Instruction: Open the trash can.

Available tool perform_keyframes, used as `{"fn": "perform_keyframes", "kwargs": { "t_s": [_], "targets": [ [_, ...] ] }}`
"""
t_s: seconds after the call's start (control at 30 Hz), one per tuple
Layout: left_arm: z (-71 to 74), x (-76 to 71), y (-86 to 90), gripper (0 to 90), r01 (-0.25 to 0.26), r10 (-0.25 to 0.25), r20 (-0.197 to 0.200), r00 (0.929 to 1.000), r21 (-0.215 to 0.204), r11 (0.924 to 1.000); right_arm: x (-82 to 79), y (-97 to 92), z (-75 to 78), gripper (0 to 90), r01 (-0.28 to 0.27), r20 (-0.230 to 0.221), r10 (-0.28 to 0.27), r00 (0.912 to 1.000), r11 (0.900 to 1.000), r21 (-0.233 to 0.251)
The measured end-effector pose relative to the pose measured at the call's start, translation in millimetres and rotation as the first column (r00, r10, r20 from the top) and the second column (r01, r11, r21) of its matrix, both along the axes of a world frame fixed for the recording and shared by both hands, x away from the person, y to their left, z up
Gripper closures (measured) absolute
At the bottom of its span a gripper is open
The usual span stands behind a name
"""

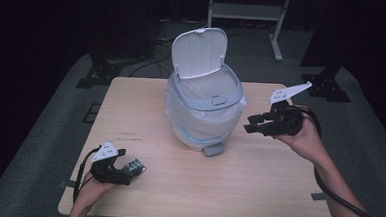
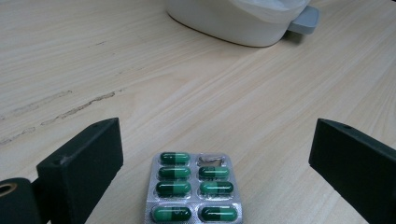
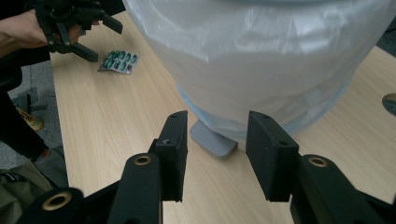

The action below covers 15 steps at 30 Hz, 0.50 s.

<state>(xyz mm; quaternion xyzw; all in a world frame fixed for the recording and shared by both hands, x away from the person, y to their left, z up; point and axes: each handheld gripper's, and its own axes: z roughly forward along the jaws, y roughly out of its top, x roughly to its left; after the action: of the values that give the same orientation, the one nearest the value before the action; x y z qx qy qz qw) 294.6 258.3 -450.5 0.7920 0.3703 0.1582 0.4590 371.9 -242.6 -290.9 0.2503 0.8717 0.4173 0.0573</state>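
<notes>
Now: foil blister pack (image 2: 193, 193), glossy green capsules, flat on pale woodgrain table (image 2: 187, 93), between spread jaws of left hand-held gripper (image 2: 212, 172), untouched; right hand-held gripper (image 3: 215, 154) released beside plastic-lined bin (image 1: 204, 101).

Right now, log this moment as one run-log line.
left hand-held gripper: open, straddling pill blister pack on table | right hand-held gripper: open, empty, facing pedal bin | bin lid: up

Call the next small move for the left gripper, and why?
Probably ease the left gripper down and close on the blister pack. Its jaws stand wide open either side of the pack, which lies flat on the table, ungripped. The bin is open, lid up.
</notes>
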Motion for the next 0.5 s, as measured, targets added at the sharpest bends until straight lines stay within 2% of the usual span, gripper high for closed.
{"fn": "perform_keyframes", "kwargs": {
  "t_s": [0.5],
  "targets": [
    [-2.0, -0.6, -3.4, 2.0, 0.011, -0.010, -0.001, 0.9999, 0.013, 0.9999, -5.1, -23.9, -49.1, 51.8, 0.042, -0.049, -0.041, 0.9980, 0.9989, 0.019]
  ]
}}
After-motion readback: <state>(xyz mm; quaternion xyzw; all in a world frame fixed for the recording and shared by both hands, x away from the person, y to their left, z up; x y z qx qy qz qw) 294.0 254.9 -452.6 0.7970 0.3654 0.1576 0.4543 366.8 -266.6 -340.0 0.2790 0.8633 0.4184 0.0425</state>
